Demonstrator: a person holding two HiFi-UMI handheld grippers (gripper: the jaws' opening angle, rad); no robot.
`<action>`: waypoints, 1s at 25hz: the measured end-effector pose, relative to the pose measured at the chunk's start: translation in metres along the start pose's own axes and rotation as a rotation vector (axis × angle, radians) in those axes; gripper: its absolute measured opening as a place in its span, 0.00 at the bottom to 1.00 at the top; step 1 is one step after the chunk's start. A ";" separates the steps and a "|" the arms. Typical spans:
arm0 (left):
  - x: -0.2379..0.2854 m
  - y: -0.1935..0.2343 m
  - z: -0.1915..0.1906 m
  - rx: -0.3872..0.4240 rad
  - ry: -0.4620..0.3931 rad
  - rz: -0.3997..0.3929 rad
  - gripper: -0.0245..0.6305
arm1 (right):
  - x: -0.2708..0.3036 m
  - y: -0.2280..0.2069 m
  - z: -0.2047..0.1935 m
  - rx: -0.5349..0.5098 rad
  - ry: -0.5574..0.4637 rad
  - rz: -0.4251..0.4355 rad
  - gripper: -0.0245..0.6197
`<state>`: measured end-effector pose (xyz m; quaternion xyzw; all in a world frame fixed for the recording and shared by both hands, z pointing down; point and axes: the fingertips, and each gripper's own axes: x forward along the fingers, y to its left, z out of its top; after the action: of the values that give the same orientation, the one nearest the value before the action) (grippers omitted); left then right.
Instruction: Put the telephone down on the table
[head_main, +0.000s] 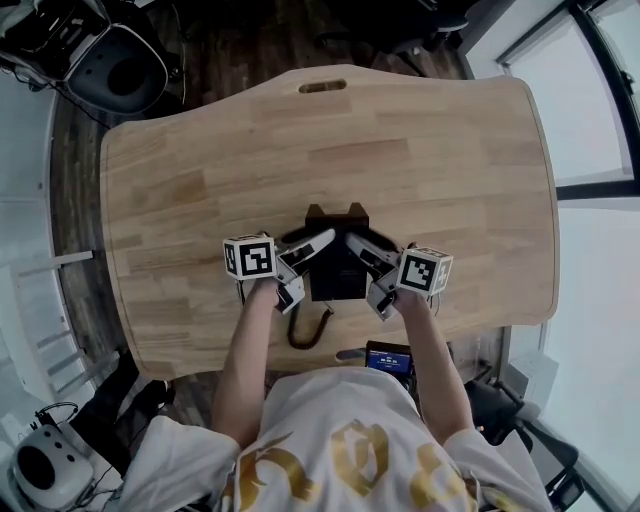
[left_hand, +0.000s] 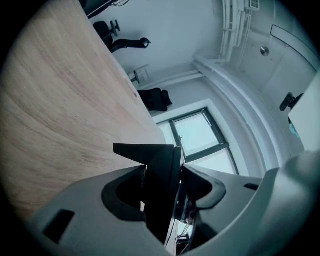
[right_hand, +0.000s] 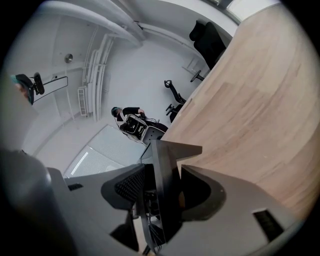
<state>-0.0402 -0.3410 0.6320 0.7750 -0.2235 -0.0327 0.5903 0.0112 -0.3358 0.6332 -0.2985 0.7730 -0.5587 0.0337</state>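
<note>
Holding the telephone between both claws, you are standing at the near edge of the wooden surface and looking steeply down on it. At the far left, beyond the surface, a dark office chair is standing on the floor, and a white device is lying low beside you. Your left claw is reaching in from the left, with the left marker cube facing up. Its jaws are pinching the left edge of the black telephone body; the left gripper view is showing both jaws pressing on a thin black panel, with wood grain running beyond it. The telephone is sitting over the middle of the surface, toward your side, with its notched end pointing away from you. No view is showing whether its base is touching the wood. A dark cord is curling out from the near end of the telephone, close to the front edge of the surface. Your right claw is reaching in from the right, and its jaws are clamping the right edge of the telephone; the right gripper view is showing that black edge gripped between both jaws. The right marker cube is sitting just right of the telephone. At the far right, bright windows are lining the room.
</note>
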 end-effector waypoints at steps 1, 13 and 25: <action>0.001 0.001 0.001 -0.003 -0.002 -0.001 0.36 | 0.001 -0.002 0.001 -0.001 0.000 -0.002 0.36; 0.006 0.013 0.000 -0.018 0.001 -0.003 0.37 | 0.007 -0.013 -0.001 0.000 0.020 -0.016 0.36; 0.005 0.017 -0.001 -0.019 -0.002 0.037 0.40 | 0.005 -0.021 -0.003 -0.006 0.031 -0.048 0.38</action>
<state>-0.0405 -0.3457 0.6490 0.7650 -0.2383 -0.0244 0.5978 0.0144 -0.3402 0.6541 -0.3086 0.7677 -0.5616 0.0075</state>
